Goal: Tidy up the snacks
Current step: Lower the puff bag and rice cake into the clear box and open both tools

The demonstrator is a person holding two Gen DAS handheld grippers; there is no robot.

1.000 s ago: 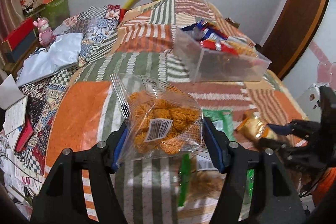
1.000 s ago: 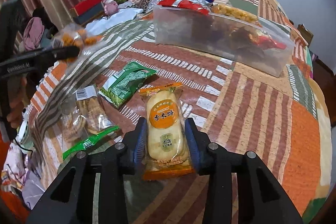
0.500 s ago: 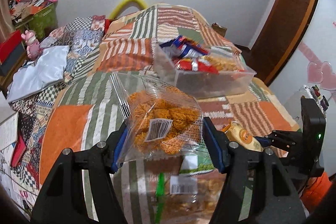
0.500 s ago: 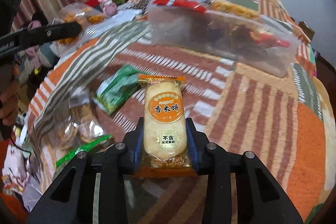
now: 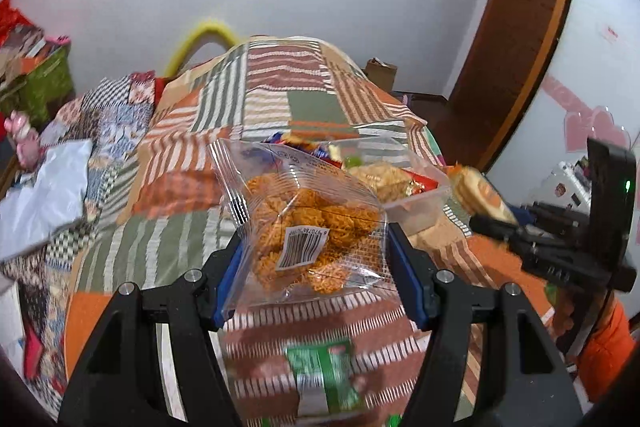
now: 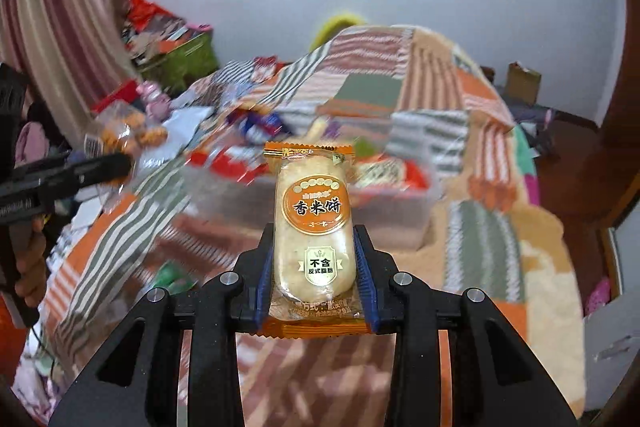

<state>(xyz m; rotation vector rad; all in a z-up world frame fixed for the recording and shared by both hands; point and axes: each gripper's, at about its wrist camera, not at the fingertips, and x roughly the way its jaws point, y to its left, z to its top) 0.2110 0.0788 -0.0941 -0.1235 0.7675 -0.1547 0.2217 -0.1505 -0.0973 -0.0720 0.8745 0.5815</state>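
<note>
My left gripper is shut on a clear zip bag of orange fried snacks, held in the air above the striped quilt. My right gripper is shut on an orange rice cracker packet, also lifted. Just beyond both stands the clear plastic box partly filled with snack packets; it also shows in the right wrist view. The right gripper and its packet show at the right of the left wrist view. The left gripper with the bag shows at the left of the right wrist view.
A green snack packet lies on the quilt below my left gripper. White cloth and a pink toy lie at the left. A green crate stands by the curtain. A wooden door is at the right.
Both grippers have risen off the bed and moved toward the clear box, each carrying its snack. The rice cracker packet, on the quilt a second ago, is now in the air.
</note>
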